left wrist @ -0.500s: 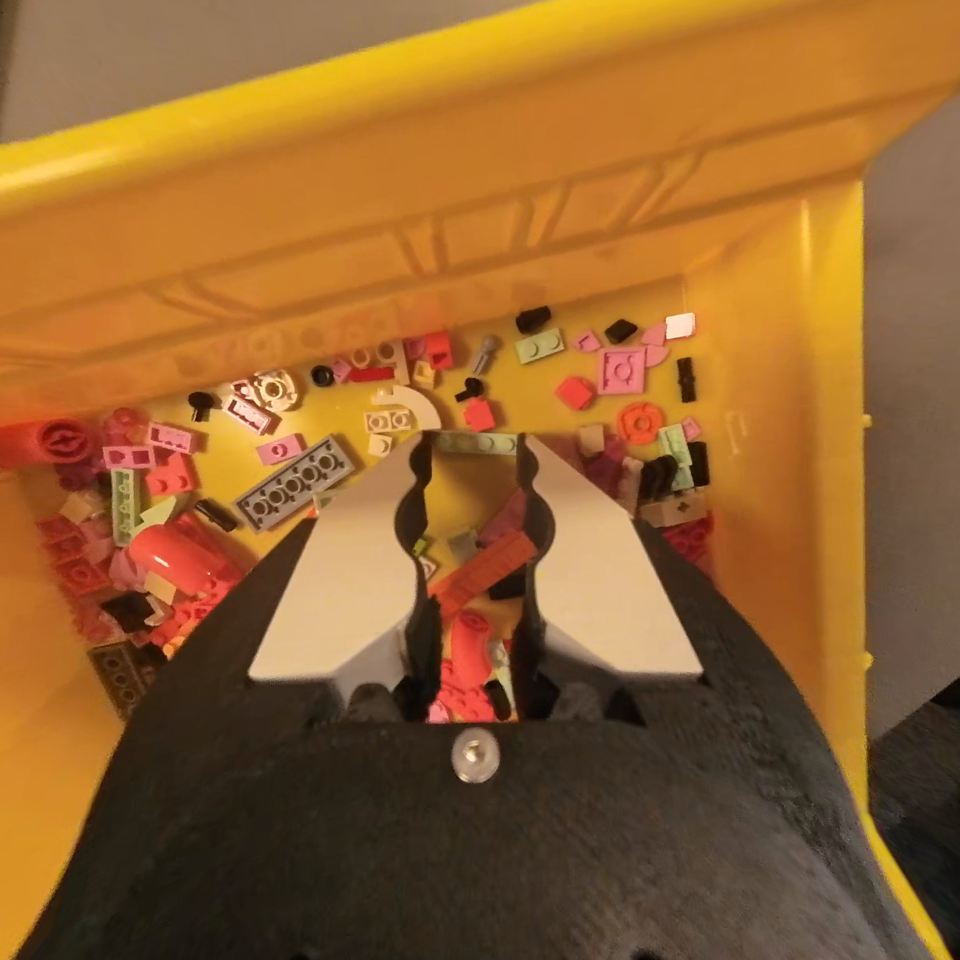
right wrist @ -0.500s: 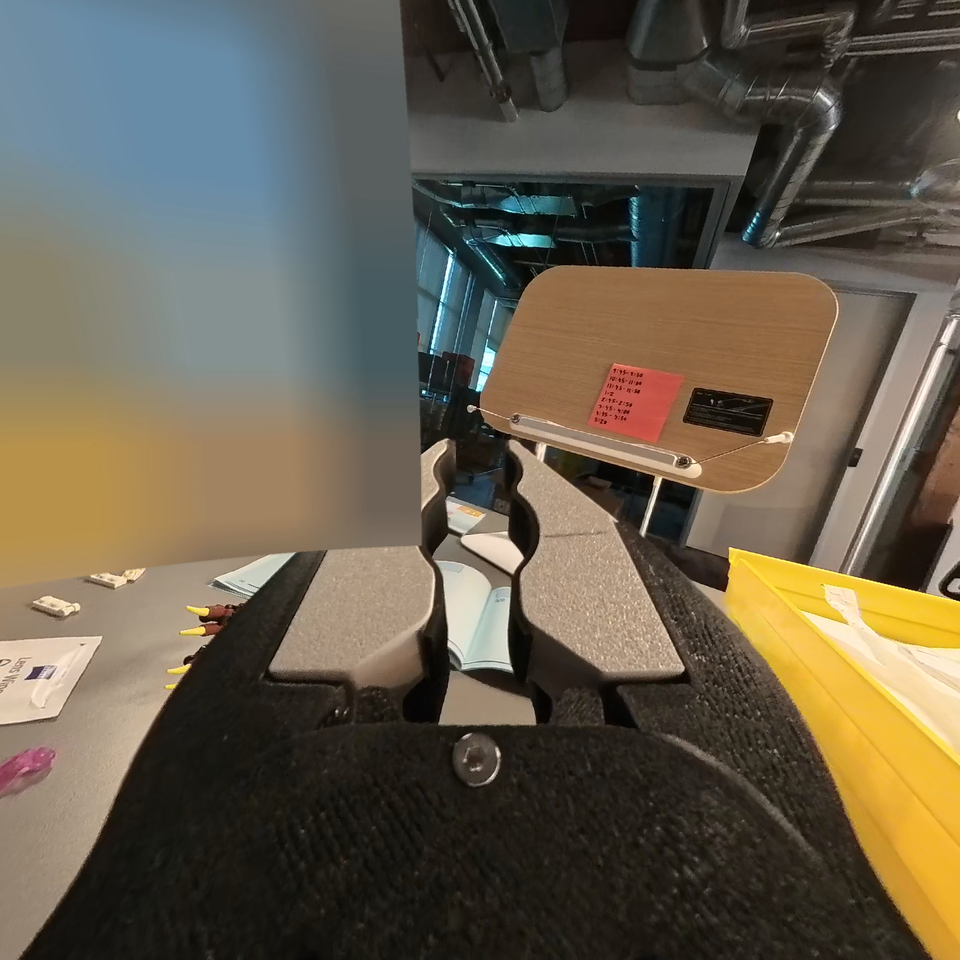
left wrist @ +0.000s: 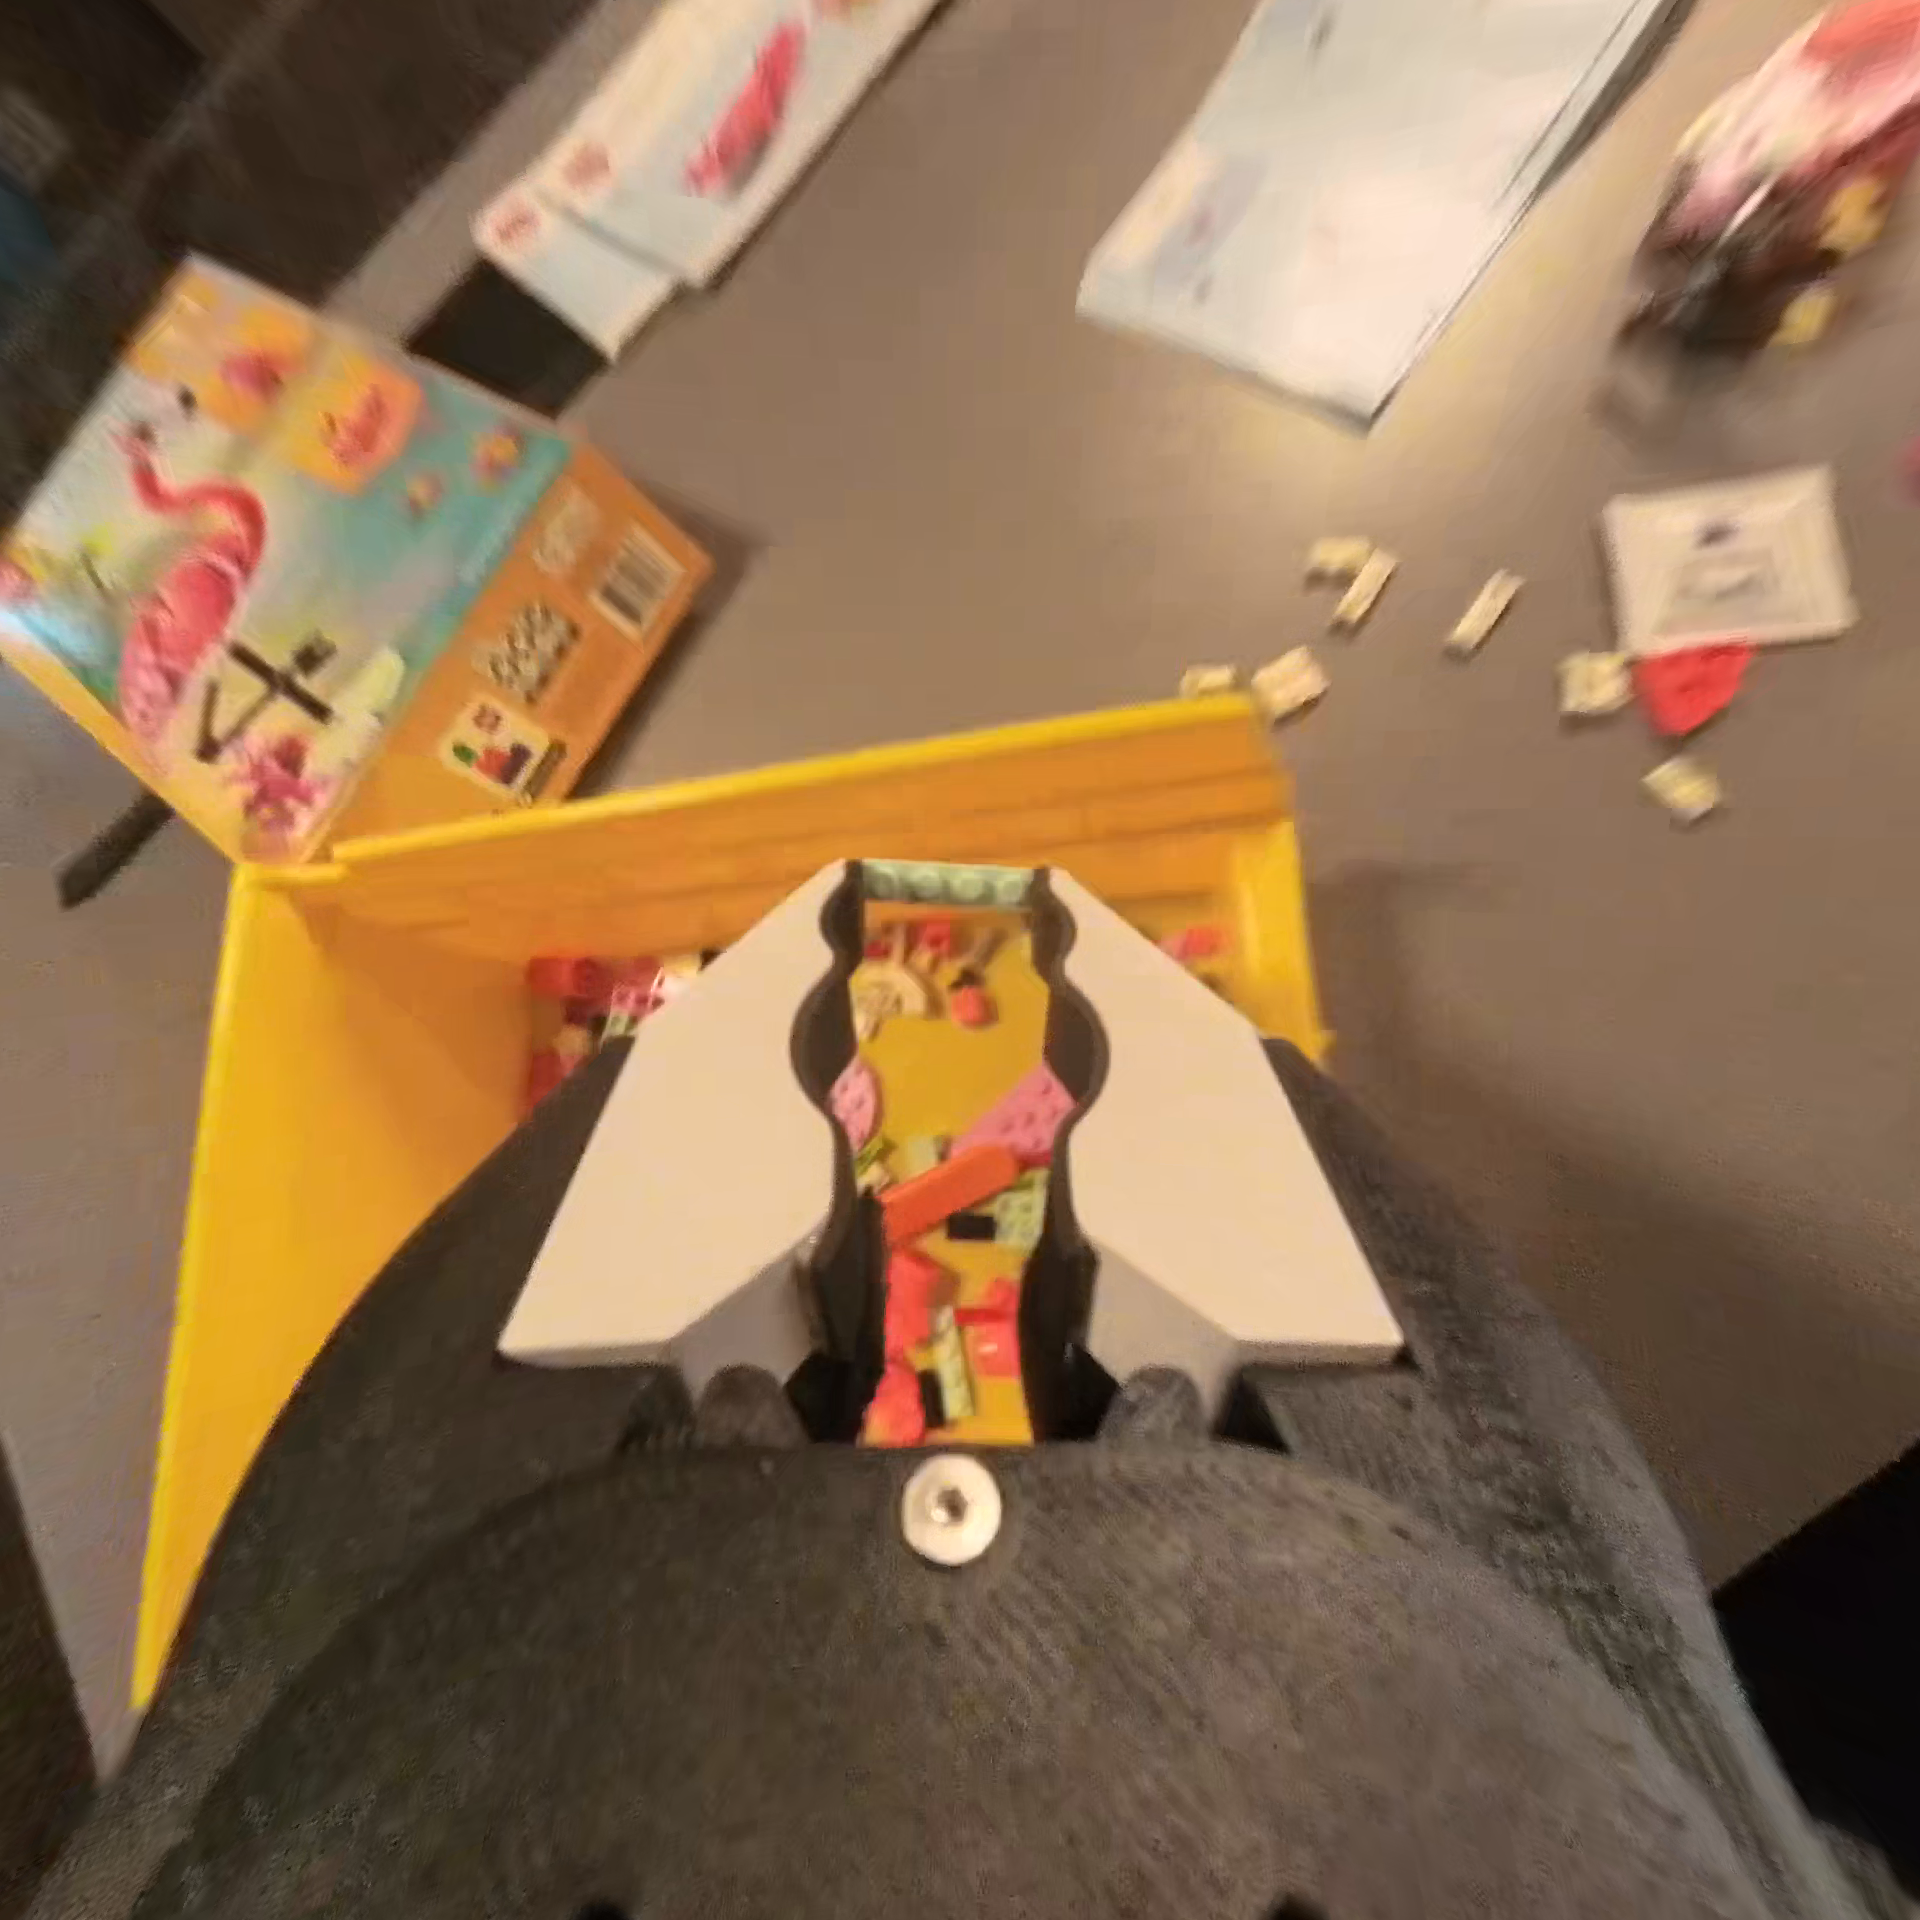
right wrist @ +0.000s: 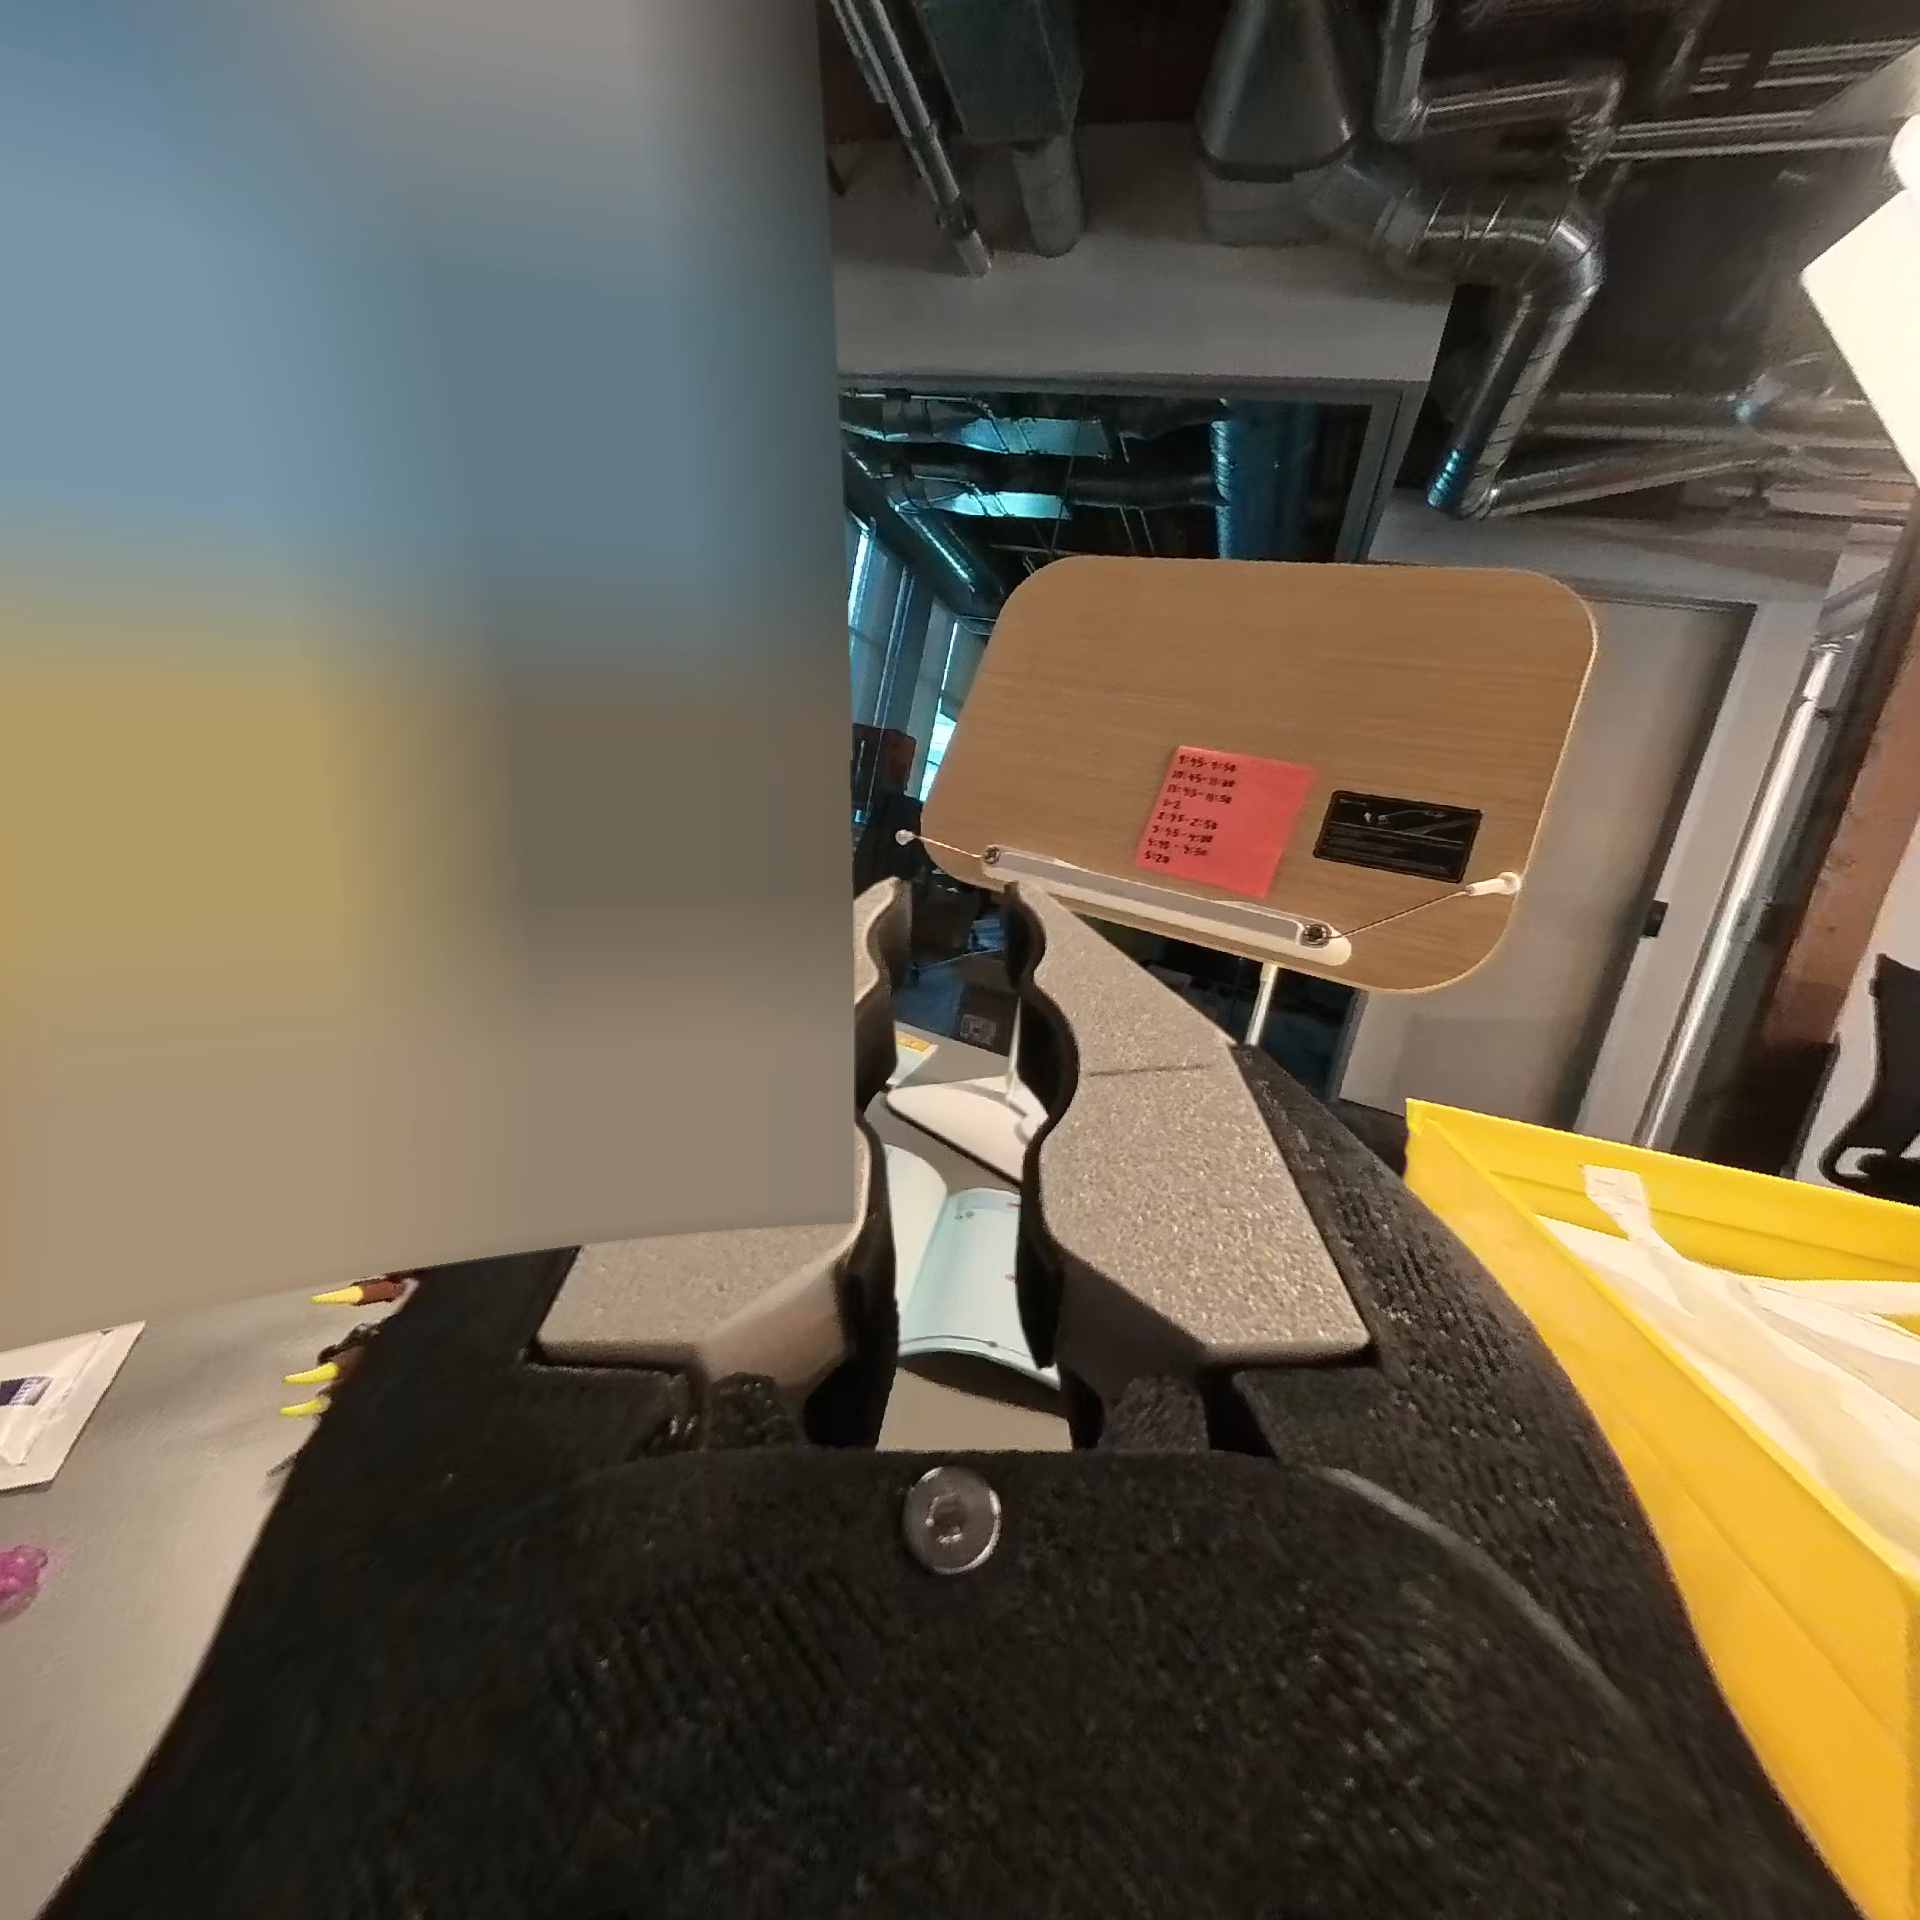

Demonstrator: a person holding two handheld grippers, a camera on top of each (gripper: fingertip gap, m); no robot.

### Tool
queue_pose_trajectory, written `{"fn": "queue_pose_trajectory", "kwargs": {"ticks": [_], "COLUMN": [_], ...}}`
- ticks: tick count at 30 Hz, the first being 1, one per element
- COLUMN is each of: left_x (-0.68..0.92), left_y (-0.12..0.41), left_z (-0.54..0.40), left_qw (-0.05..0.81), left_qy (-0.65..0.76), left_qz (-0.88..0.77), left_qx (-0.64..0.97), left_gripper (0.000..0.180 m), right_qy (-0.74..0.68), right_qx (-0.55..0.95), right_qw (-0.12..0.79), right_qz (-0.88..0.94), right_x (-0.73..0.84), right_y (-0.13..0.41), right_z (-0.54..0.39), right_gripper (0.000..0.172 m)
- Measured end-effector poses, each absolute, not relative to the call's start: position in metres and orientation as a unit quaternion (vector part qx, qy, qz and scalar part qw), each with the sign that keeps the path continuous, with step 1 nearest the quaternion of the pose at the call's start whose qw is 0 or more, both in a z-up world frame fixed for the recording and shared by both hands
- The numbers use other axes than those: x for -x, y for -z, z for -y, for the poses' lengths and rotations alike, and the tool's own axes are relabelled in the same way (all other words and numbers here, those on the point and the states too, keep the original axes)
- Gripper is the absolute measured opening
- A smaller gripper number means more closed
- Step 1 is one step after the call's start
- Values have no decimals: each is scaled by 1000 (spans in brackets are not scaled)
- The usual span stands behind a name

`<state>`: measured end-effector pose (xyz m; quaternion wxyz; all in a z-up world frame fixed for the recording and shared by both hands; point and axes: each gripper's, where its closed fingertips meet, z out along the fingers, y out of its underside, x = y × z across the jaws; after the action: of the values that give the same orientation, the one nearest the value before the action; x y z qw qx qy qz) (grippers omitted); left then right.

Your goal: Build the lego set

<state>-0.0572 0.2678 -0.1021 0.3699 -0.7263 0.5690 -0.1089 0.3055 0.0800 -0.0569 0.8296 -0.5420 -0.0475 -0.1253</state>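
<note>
The left tongs [left wrist: 948, 885] grip a pale green studded strip [left wrist: 948, 885] crosswise at their very tips, one end against each fingertip. They hang above a yellow bin [left wrist: 281, 1091] on the dark counter [left wrist: 987, 468]. Inside the bin lies a heap of small building bricks [left wrist: 966, 1174], pink, red, orange and green. Beyond the bin's far left corner stands a colourful toy box [left wrist: 260, 540]; beyond its far wall lie booklets [left wrist: 1382, 177], and off its far right corner a scatter of pale loose bricks [left wrist: 1361, 592], all blurred.

The right tongs [right wrist: 956, 899] stand parted with only air between the tips, raised off the counter and pointing toward a wooden book stand [right wrist: 1247, 727] bearing a pink note [right wrist: 1226, 821]. Another yellow bin [right wrist: 1662, 1351] sits just to their right, holding clear plastic bags [right wrist: 1766, 1299].
</note>
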Motion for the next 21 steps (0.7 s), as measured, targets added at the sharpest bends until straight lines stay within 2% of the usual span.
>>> {"fn": "queue_pose_trajectory", "kwargs": {"ticks": [3, 5, 8, 13, 18, 21], "left_x": [8, -38, -104, -187, -211, -217], "left_y": [68, 68, 97, 153, 205, 216], "left_z": [-207, -147, -71, -29, -22, -18], "left_qw": [406, 376, 297, 221, 185, 153], "left_qy": [193, 272, 343, 366, 269, 270], "left_qz": [-571, -613, -668, -675, -739, -732], "left_qx": [687, 639, 589, 601, 590, 606], "left_gripper": [31, 31, 31, 31, 31, 31], "right_qy": [135, 147, 185, 229, 201, 196], "right_qx": [540, 539, 557, 568, 567, 569], "right_qw": [830, 828, 809, 789, 798, 798], "right_qz": [42, 40, 29, 48, 31, 39], "right_x": [-311, -316, -331, -339, -345, -341], "right_y": [56, 56, 68, 79, 78, 79], "right_z": [-78, -75, -73, -63, -60, -62], "right_gripper": [15, 15, 15, 13, 13, 13]}}
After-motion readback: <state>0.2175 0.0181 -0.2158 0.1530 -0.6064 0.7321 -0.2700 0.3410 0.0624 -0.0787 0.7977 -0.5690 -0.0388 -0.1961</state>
